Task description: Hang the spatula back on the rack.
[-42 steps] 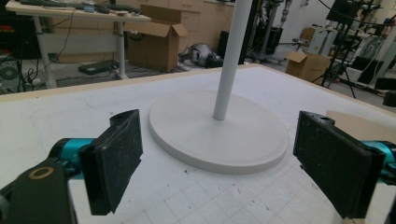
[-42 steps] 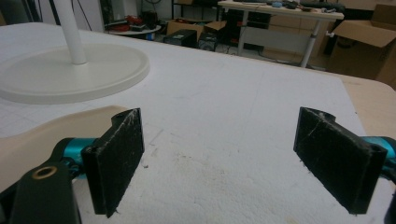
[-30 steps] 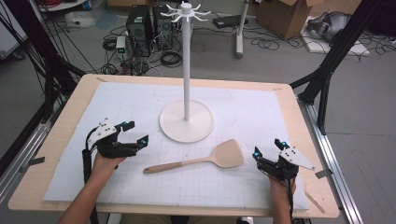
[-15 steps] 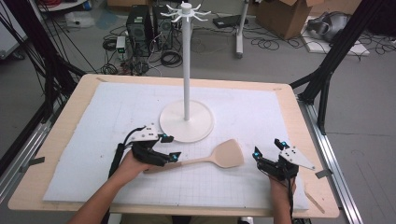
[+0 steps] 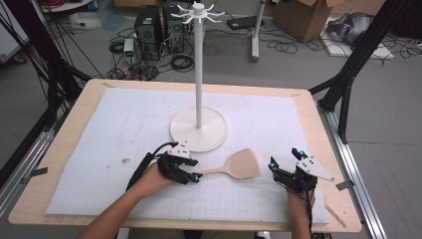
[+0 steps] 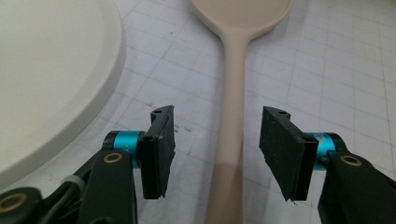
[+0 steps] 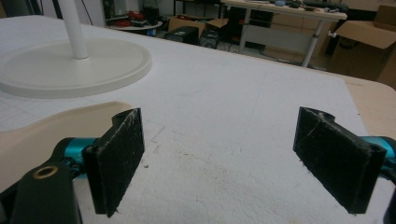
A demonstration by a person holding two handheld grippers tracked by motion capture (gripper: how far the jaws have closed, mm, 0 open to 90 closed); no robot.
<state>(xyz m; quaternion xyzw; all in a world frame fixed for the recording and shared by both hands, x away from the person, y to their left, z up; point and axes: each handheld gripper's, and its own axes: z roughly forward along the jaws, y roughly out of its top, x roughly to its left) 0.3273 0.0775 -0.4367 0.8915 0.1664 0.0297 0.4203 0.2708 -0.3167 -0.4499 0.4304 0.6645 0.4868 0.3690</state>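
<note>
**A:** What do you have from the high view?

**B:** The spatula [image 5: 234, 167] lies flat on the white mat [image 5: 99, 149], blade toward my right, just in front of the round base of the white stand [image 5: 199, 130]. My left gripper [image 5: 195, 177] is down at the handle end. My right gripper [image 5: 278, 169] rests on the mat beside the blade, apart from it.

**A:** And the left gripper view?

**B:** The handle [image 6: 232, 121] runs straight up between the jaws. They have just been closing – about half shut now – but there is mat showing on both sides of the handle, so the pads [image 6: 161, 149] are not pressing yet. The handle sits a touch nearer the right-hand pad. The stand's base [image 6: 51, 74] is off to the left, clear of the jaws.

**A:** The right gripper view?

**B:** Jaws wide, nothing between them – the blade [image 7: 46, 130] shows behind the left pad [image 7: 116, 158], the stand's base beyond.

**A:** How would you finish the grasp?

**B:** I judge it best to nudge the gripper so the handle is centred, keep the tips low against the mat, then close squarely. An off-centre squeeze could roll or slide the handle sideways.
</note>
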